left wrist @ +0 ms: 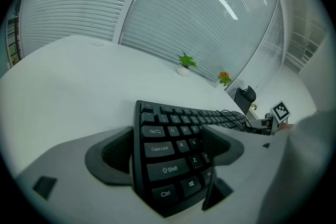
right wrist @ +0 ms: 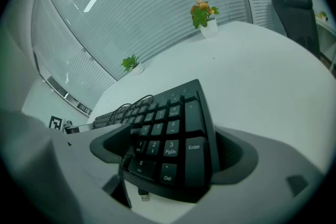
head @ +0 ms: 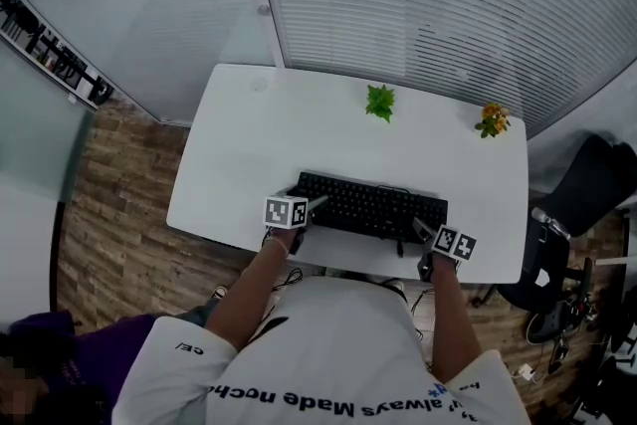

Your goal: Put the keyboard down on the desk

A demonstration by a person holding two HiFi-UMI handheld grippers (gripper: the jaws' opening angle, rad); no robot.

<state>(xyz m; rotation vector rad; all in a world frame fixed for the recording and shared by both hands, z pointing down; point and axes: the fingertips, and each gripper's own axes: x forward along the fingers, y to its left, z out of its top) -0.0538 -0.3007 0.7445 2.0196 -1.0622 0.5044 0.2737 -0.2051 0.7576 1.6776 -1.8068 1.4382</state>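
The black keyboard (head: 370,206) is lying flat on the white counter (head: 249,144), along its near edge and a little right of the middle. I am gripping its left end with my left hand-held gripper (left wrist: 169,147), the pads sitting against the far and near edges beside the Tab and Shift keys. My right hand-held gripper (right wrist: 176,150) is straddling the number-pad end, its jaws standing wide and not pressing on it. The cable (left wrist: 231,118) is looping over the keys, and its USB plug (right wrist: 143,195) is showing at the near right corner. A green potted plant (head: 379,102) and an orange-flowered plant (head: 491,120) are standing along the far side.
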